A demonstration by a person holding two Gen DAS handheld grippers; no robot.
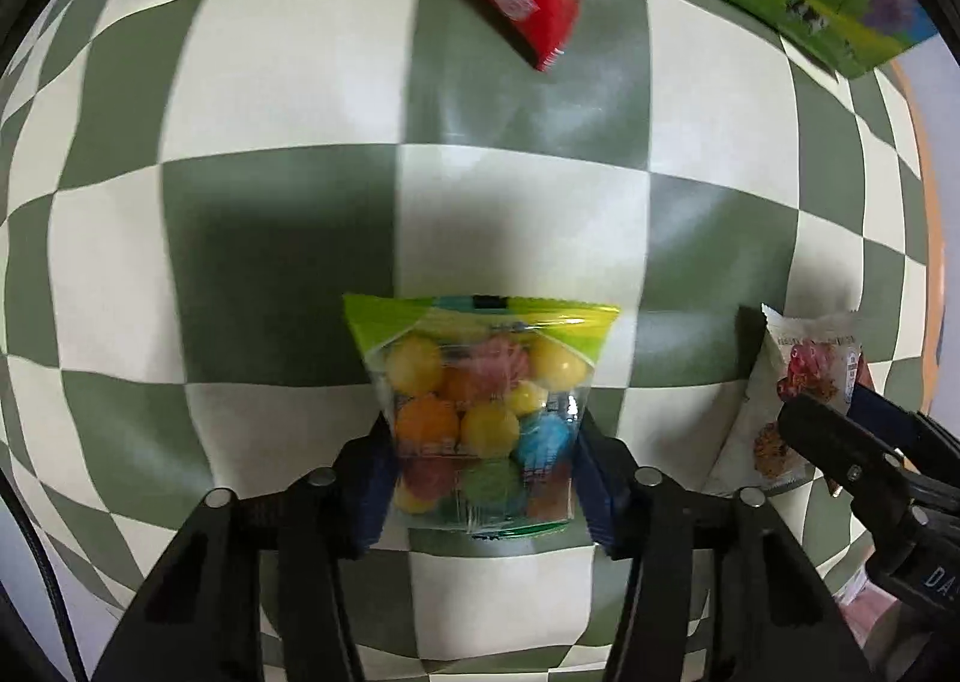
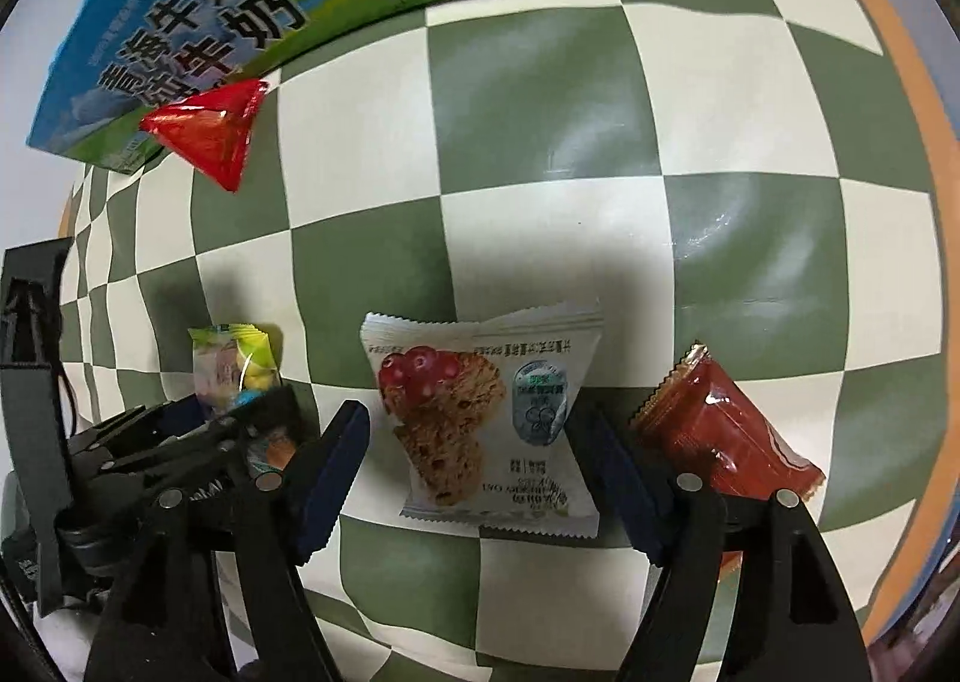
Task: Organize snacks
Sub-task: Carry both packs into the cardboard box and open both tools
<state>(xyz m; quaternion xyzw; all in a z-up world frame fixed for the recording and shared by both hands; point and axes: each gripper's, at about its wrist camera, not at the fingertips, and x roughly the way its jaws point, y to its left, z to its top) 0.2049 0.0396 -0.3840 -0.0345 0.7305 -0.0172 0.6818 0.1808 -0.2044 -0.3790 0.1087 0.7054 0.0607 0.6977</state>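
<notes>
While the left gripper (image 1: 485, 466) clamps the candy bag (image 1: 483, 412) at 6 o'clock, the right gripper (image 2: 474, 460) straddles the oat-bar packet (image 2: 486, 424), jaws spread; closing off-centre could crush it or nudge the brown-red packet (image 2: 726, 430).

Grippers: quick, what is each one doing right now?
Left gripper: shut on the candy bag.
Right gripper: open around the biscuit packet.
</notes>
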